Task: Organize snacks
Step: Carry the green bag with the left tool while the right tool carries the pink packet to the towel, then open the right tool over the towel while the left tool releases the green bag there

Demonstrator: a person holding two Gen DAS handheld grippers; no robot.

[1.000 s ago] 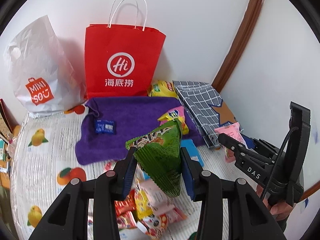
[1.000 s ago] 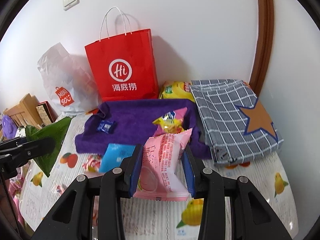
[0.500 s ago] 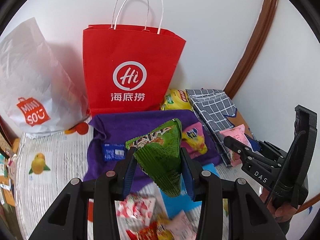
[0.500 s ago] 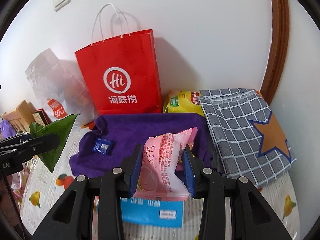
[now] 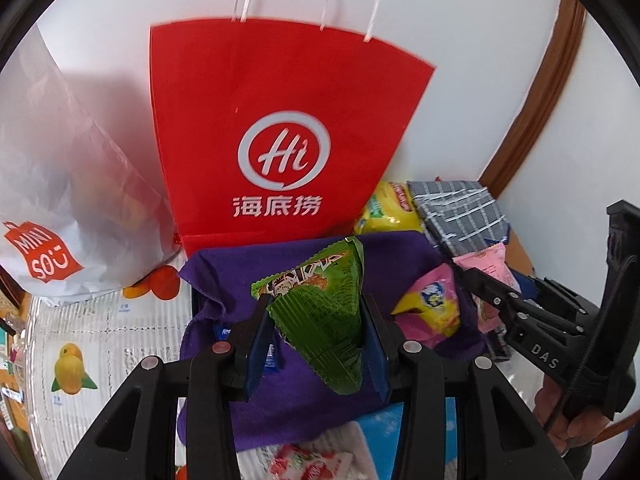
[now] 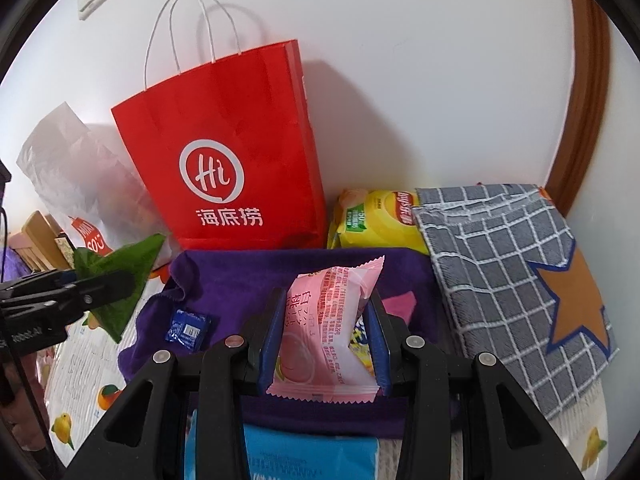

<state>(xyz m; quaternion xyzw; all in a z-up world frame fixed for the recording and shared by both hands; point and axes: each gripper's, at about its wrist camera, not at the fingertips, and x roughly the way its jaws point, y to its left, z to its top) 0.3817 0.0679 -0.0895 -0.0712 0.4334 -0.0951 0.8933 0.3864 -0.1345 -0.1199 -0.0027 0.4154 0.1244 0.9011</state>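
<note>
While both sets of jaws are clenched on snacks, the work sits at the carry stage: the left gripper (image 5: 316, 340) pinches a green triangular packet (image 5: 320, 320) by its crimped lower part, its printed top standing up between the blue pads, and the right gripper (image 6: 326, 344) squeezes a pink pillow-pack (image 6: 332, 328) upright by its sides. Directly beneath and ahead of both lies a purple towel (image 6: 248, 272), which already carries a small blue sachet (image 6: 188, 328) and a pink-and-yellow packet (image 5: 434, 304); a light blue pack (image 6: 304, 456) lies at the towel's near edge. Behind the towel a red paper bag (image 5: 276, 128) stands against the wall with its handles up, a white plastic bag (image 5: 60, 184) slumps on its left, and a yellow chip bag (image 6: 376, 216) and a grey checked cloth (image 6: 500, 256) with an orange star sit on its right. Since loose snacks are gathered on the towel, that looks the likelier drop spot, though the red bag could also be meant; I cannot tell which. For the towel, the next move calls for lowering each packet onto bare purple cloth clear of the sachet and the pink-and-yellow packet, then releasing; the bag would need both lifted over its rim.
</note>
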